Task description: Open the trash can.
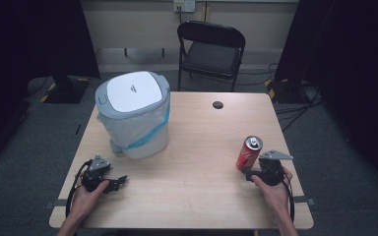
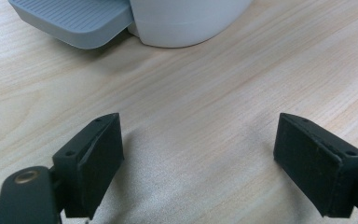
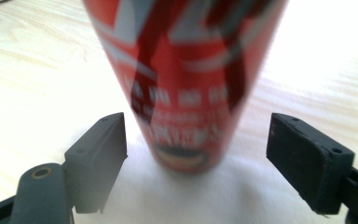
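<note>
The right gripper [image 1: 250,173] is held at the near right of the tabletop [image 1: 197,162], with a red can [image 1: 248,153] standing upright just ahead of it. In the right gripper view the can [image 3: 186,84] is seen between the wide-open jaws, with a gap at each side; no grip is made. The left gripper [image 1: 118,182] is rested at the near left, its jaws open and empty. Farther back on the left, a lidded bin [image 1: 134,113] is placed, its lid closed. The work is judged barely begun: the can is yet to be gripped, lifted and presumably carried to the bin.
</note>
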The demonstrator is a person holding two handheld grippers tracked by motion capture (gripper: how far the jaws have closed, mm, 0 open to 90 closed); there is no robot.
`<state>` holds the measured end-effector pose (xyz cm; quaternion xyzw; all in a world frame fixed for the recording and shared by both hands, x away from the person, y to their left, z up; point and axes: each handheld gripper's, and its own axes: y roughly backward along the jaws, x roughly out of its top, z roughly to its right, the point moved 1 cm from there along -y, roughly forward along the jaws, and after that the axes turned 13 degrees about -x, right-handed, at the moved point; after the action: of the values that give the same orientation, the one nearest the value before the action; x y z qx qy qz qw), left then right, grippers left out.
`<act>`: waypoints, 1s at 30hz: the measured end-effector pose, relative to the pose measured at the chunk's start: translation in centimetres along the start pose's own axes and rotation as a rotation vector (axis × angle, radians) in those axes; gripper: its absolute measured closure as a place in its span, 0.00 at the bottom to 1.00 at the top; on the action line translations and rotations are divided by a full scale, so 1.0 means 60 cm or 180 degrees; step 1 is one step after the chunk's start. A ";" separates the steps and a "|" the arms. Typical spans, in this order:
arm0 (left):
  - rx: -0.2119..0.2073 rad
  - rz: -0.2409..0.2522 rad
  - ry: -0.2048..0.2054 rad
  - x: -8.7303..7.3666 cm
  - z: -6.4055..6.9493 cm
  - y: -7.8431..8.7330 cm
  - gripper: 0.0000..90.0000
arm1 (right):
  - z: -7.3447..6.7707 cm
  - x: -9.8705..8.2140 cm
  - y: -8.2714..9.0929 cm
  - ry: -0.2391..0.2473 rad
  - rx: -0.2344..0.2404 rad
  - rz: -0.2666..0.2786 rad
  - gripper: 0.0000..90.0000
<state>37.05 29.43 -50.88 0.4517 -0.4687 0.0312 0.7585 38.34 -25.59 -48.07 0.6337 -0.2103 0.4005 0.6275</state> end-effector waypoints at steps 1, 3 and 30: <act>-0.0001 0.0000 0.0000 0.000 0.000 0.000 0.17 | 0.000 -0.009 0.008 0.0011 -0.0026 -0.0032 0.21; 0.0002 -0.0001 0.0002 0.000 0.000 0.000 0.17 | -0.003 -0.014 0.013 0.0027 -0.0027 -0.0068 0.21; -0.0121 0.0239 -0.0025 0.034 -0.018 0.009 0.24 | -0.193 0.078 -0.015 0.0563 0.0730 0.0133 0.29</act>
<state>38.66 29.72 -49.19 0.4194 -0.4889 0.0489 0.7634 38.94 -13.20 -46.29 0.6590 -0.1202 0.4892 0.5586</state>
